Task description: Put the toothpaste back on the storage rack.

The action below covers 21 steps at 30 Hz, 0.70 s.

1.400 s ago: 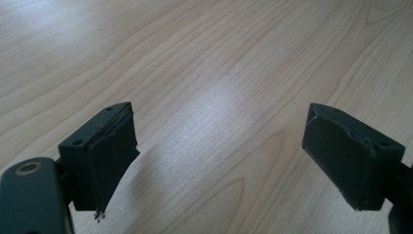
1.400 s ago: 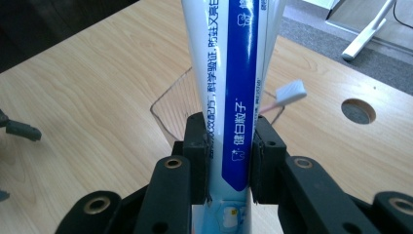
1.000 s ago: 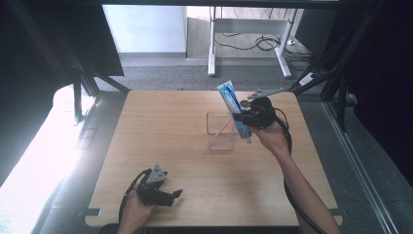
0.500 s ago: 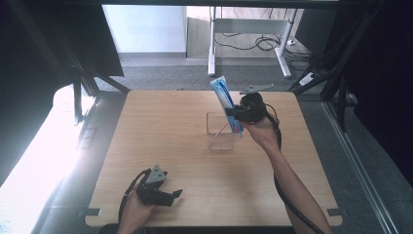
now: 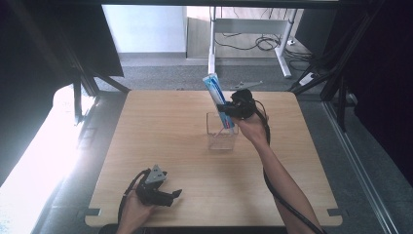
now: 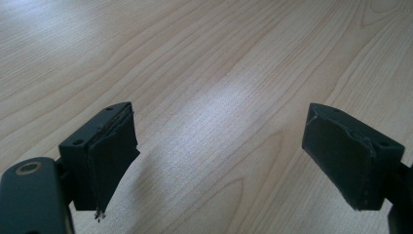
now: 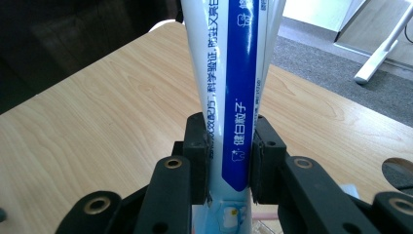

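right gripper [image 5: 227, 108] – clamps toothpaste tube [image 5: 217, 99] | above clear container [image 5: 221, 137] | table [image 5: 160, 126]

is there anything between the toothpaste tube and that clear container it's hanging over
Nothing visible. The right tool is shut on the toothpaste tube, whose lower end hangs at the open top of the clear container. The left tool rests far off, near the table's front edge.

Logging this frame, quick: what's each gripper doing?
Left gripper: open, empty, over the table.
Right gripper: shut on the toothpaste tube.
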Motion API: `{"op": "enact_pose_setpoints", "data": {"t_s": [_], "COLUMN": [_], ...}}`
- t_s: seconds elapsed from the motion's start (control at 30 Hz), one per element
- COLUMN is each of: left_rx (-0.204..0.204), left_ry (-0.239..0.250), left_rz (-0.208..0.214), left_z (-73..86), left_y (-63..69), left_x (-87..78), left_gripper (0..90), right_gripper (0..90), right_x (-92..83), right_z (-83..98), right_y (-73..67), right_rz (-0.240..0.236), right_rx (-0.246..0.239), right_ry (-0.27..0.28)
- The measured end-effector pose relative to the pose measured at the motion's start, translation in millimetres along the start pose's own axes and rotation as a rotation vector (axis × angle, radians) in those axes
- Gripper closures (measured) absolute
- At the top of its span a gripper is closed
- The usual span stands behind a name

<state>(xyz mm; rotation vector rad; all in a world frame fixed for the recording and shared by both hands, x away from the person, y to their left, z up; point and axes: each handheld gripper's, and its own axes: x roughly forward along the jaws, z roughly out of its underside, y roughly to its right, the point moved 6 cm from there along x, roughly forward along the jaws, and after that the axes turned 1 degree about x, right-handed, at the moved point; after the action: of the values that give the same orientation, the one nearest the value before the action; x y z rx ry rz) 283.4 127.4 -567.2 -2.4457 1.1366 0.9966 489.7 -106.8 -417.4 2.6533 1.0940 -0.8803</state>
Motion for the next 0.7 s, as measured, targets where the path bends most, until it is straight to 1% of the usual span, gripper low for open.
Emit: {"op": "enact_pose_setpoints", "data": {"t_s": [0.2,0.37,0.43,0.7], "left_rx": [-0.003,-0.004,-0.005,-0.005], "left_ry": [0.002,0.002,0.003,0.000], "left_rz": [0.005,0.007,0.007,0.008], "left_z": [0.2,0.6,0.7,0.8], "left_y": [0.7,0.6,0.5,0.7], "left_x": [0.1,-0.1,0.0,0.4], "left_gripper": [13.0,13.0,13.0,13.0], "right_gripper": [73.3,73.3,73.2,73.1], "right_x": [12.9,22.2,24.8,31.0], "right_z": [4.9,14.3,17.9,30.7], "right_y": [2.7,6.7,8.2,12.3], "right_rz": [0.001,0.008,0.006,0.004], "right_rx": [-0.007,-0.024,-0.030,-0.027], "right_ry": [-0.006,-0.020,-0.023,-0.041]}}
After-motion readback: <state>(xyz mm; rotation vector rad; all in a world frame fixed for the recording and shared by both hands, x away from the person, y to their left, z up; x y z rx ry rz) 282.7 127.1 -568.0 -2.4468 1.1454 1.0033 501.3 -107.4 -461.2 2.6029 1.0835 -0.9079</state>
